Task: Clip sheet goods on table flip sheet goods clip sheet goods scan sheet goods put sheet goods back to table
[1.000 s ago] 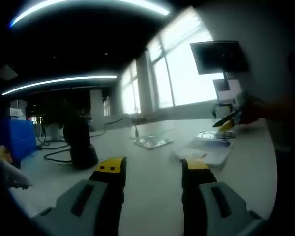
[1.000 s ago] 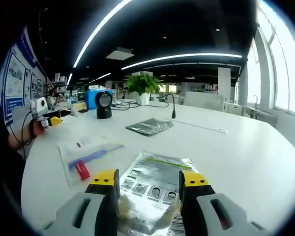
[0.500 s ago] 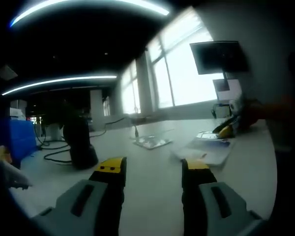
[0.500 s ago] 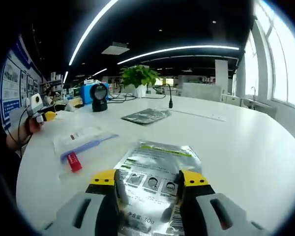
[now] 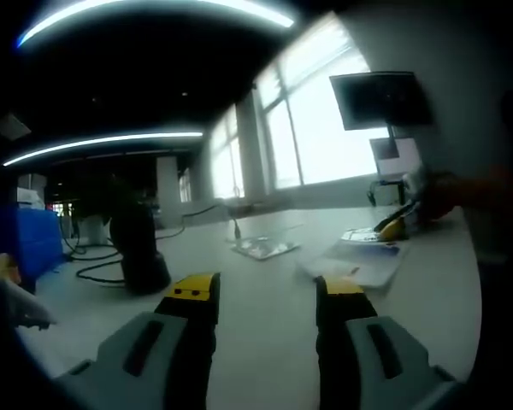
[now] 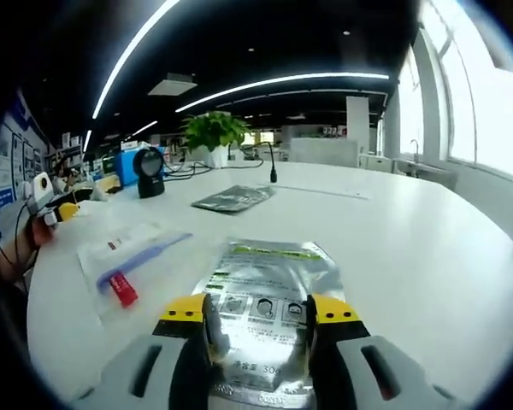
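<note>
A silver printed pouch (image 6: 265, 278) lies flat on the white table (image 6: 427, 256). Its near end sits between the jaws of my right gripper (image 6: 256, 312), which stand open on either side of it. In the left gripper view that pouch (image 5: 365, 234) lies under the right gripper (image 5: 395, 224), held in a hand at the far right. My left gripper (image 5: 267, 295) is open over bare table with nothing between its jaws. In the right gripper view the left gripper (image 6: 61, 210) shows at the far left, in a person's hand.
A clear bag (image 6: 124, 256) with a red and blue item lies left of the pouch. A second, darker pouch (image 6: 231, 198) lies further back. A black scanner (image 6: 148, 171) (image 5: 137, 248), a plant (image 6: 212, 137) and cables stand at the rear.
The right gripper view has moved forward and lower, so the pouch reaches deeper between the jaws. The jaw gap is about the same. The left gripper view has not moved.
</note>
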Motion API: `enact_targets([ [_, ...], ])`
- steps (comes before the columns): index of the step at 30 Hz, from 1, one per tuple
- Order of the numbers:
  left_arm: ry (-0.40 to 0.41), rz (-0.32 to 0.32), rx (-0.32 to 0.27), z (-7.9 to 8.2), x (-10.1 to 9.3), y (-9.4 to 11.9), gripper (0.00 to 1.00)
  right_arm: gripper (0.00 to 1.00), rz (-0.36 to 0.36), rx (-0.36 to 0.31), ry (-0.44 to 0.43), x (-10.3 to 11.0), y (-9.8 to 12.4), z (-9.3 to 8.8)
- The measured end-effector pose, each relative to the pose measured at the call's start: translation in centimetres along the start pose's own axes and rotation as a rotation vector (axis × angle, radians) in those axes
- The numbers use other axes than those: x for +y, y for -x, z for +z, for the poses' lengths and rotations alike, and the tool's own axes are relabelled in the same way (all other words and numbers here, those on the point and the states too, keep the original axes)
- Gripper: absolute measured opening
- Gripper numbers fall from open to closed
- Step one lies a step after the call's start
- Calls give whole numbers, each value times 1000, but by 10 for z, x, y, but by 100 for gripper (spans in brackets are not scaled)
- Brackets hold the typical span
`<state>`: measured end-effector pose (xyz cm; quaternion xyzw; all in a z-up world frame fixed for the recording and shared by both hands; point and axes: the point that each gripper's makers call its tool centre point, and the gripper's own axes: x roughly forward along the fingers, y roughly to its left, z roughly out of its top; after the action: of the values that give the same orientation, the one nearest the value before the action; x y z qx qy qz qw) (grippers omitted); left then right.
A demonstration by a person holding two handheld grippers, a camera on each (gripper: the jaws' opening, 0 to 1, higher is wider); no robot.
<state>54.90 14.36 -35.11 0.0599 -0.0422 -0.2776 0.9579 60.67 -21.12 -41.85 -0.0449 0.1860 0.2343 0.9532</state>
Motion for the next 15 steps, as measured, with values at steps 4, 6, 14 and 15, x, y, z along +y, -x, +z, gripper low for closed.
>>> enact_targets([
  [4, 2, 0, -4, 1, 0, 0, 37, 32, -44, 5, -25, 2, 9, -3],
  [6, 2, 0, -4, 1, 0, 0, 37, 30, -61, 2, -38, 2, 13, -5],
  [14, 1, -2, -6, 1, 0, 0, 37, 28, -104, -9, -63, 11, 28, -9],
  [15, 1, -2, -6, 1, 0, 0, 37, 28, -107, -11, -64, 12, 29, -9],
])
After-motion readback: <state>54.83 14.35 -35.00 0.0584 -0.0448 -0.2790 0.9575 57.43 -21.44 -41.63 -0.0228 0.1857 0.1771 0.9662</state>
